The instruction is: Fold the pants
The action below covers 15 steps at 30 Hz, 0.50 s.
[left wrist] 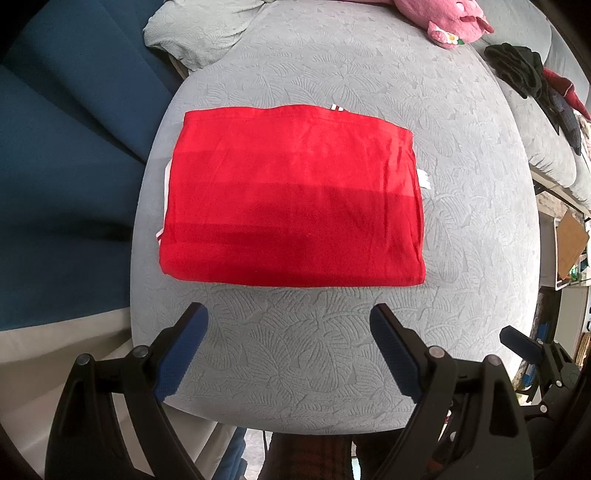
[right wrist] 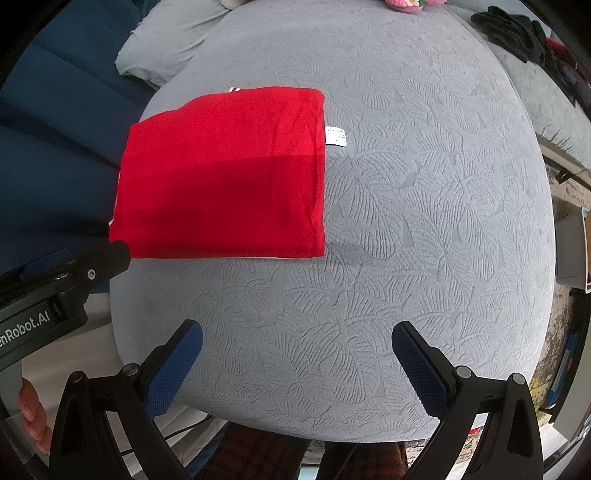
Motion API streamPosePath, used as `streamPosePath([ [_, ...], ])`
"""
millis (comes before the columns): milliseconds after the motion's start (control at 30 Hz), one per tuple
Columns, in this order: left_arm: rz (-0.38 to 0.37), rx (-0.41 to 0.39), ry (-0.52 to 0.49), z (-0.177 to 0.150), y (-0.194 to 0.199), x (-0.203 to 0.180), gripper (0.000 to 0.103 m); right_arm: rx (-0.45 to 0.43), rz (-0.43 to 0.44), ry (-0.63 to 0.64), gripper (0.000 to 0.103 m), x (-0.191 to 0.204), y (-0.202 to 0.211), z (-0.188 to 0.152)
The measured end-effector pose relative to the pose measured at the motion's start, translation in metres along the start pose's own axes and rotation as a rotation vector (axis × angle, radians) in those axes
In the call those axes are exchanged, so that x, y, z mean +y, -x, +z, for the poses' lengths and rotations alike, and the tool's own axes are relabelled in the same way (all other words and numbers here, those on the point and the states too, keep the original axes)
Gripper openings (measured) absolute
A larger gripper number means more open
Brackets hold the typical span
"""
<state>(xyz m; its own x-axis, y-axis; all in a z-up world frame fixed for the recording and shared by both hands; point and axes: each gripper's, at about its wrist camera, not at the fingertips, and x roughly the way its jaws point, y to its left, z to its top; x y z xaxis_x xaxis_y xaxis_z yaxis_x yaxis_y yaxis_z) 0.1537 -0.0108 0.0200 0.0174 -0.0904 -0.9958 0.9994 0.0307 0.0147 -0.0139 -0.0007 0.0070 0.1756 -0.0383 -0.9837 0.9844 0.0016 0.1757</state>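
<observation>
The red pants [left wrist: 291,195] lie folded into a flat rectangle on the grey patterned cushion [left wrist: 332,74]. A white label sticks out at their right edge. My left gripper [left wrist: 288,317] is open and empty, just in front of the pants' near edge. In the right wrist view the pants [right wrist: 225,173] lie to the upper left, with the white label [right wrist: 335,135] beside them. My right gripper [right wrist: 295,332] is open and empty, over bare cushion [right wrist: 424,184] to the right of and nearer than the pants. The left gripper's body [right wrist: 74,273] shows at the left edge.
A pink plush toy [left wrist: 454,18] lies at the cushion's far edge. Dark clothes [left wrist: 524,70] are piled at the far right. A grey pillow [left wrist: 195,33] lies at the far left. Blue upholstery [left wrist: 55,166] is on the left. Shelves [left wrist: 565,251] stand on the right.
</observation>
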Motion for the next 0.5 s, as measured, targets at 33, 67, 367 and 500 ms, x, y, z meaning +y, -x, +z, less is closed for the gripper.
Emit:
streamPosePath([
  [33, -0.001, 0.0, 0.0, 0.0, 0.0, 0.0, 0.087, -0.001, 0.0, -0.001, 0.101, 0.0, 0.0, -0.001],
  [67, -0.005, 0.0, -0.001, -0.001, 0.0, -0.001, 0.087, -0.002, -0.001, -0.003, 0.101, -0.001, 0.0, -0.001],
  [367, -0.032, -0.009, -0.076, -0.003, 0.002, -0.025, 0.087, -0.024, -0.007, -0.091, 0.101, -0.022, 0.003, -0.013],
  [500, -0.055, -0.005, -0.147, -0.007, 0.002, -0.049, 0.087, -0.039, -0.009, -0.172, 0.101, -0.042, 0.007, -0.025],
])
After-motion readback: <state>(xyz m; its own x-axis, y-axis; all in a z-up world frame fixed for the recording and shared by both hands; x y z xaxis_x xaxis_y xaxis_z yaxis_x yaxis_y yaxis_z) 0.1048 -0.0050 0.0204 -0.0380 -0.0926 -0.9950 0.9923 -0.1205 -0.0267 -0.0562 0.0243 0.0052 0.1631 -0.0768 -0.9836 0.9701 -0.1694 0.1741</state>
